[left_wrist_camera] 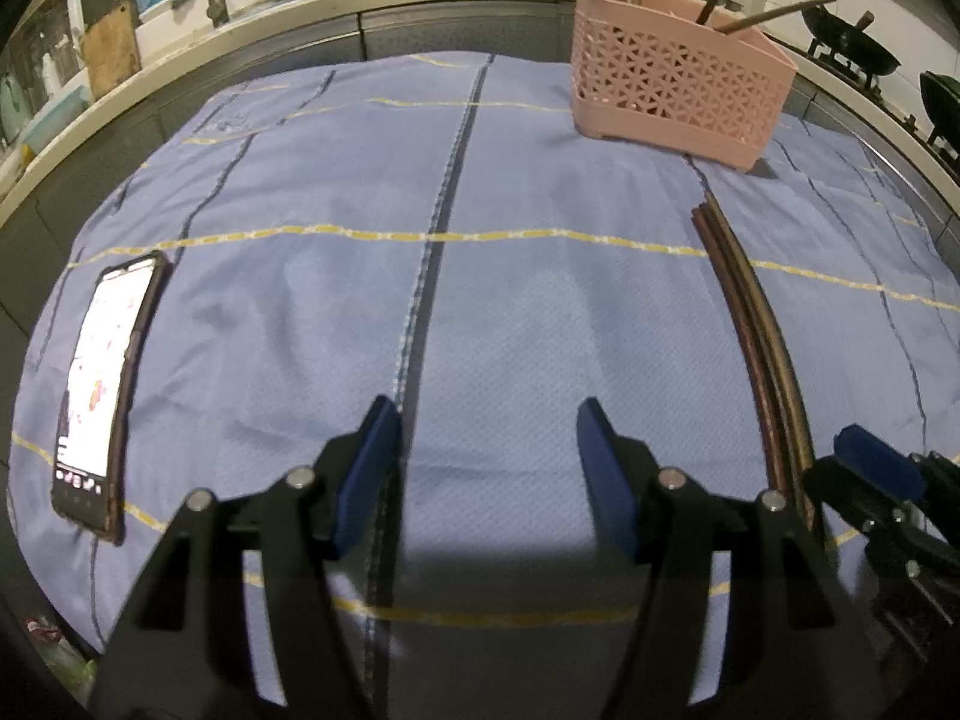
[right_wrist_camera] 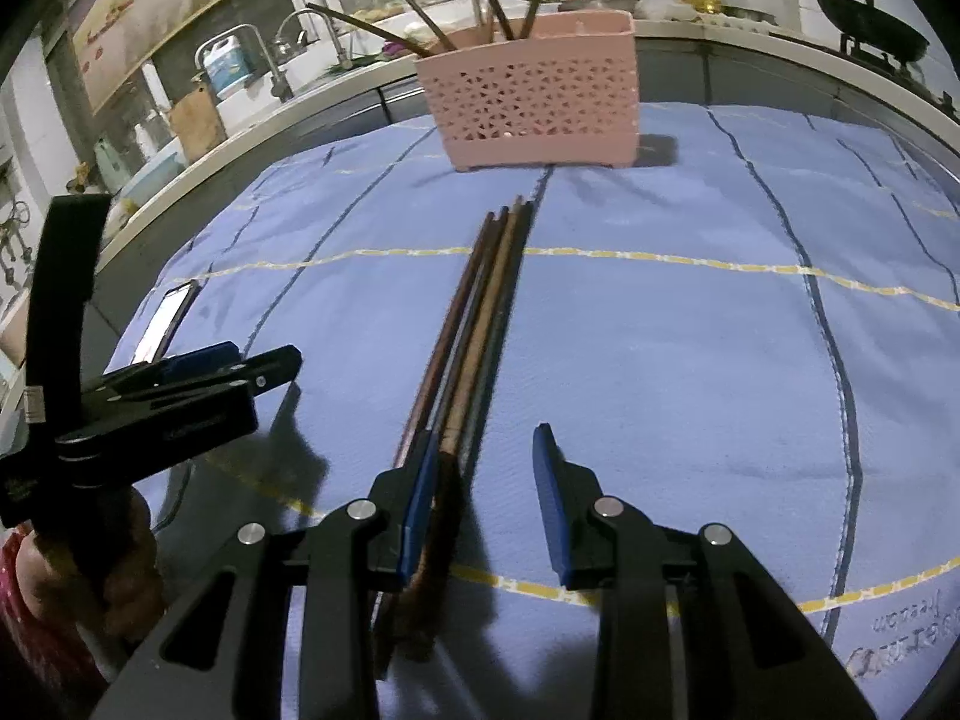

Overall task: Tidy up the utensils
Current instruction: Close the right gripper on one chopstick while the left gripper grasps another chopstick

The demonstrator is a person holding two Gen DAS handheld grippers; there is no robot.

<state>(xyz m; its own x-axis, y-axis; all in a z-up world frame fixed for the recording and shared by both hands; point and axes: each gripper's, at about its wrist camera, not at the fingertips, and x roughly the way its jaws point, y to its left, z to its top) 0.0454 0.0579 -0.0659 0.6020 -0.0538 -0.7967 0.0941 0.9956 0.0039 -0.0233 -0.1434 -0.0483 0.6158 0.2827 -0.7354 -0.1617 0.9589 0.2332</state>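
Observation:
A bundle of dark brown chopsticks (right_wrist_camera: 480,312) lies lengthwise on the blue cloth, also in the left wrist view (left_wrist_camera: 756,324). A pink perforated basket (right_wrist_camera: 528,96) with several chopsticks standing in it sits at the far side of the cloth; the left wrist view shows it too (left_wrist_camera: 672,90). My right gripper (right_wrist_camera: 486,480) is open just above the near end of the bundle, its left finger (right_wrist_camera: 420,498) beside the sticks. My left gripper (left_wrist_camera: 486,468) is open and empty over bare cloth, left of the bundle.
A phone (left_wrist_camera: 102,384) with a lit screen lies on the cloth at the left. The blue checked cloth (left_wrist_camera: 510,312) covers the table. Behind are a counter with a sink tap (right_wrist_camera: 312,36), bottles and a wok (right_wrist_camera: 870,24) on a stove.

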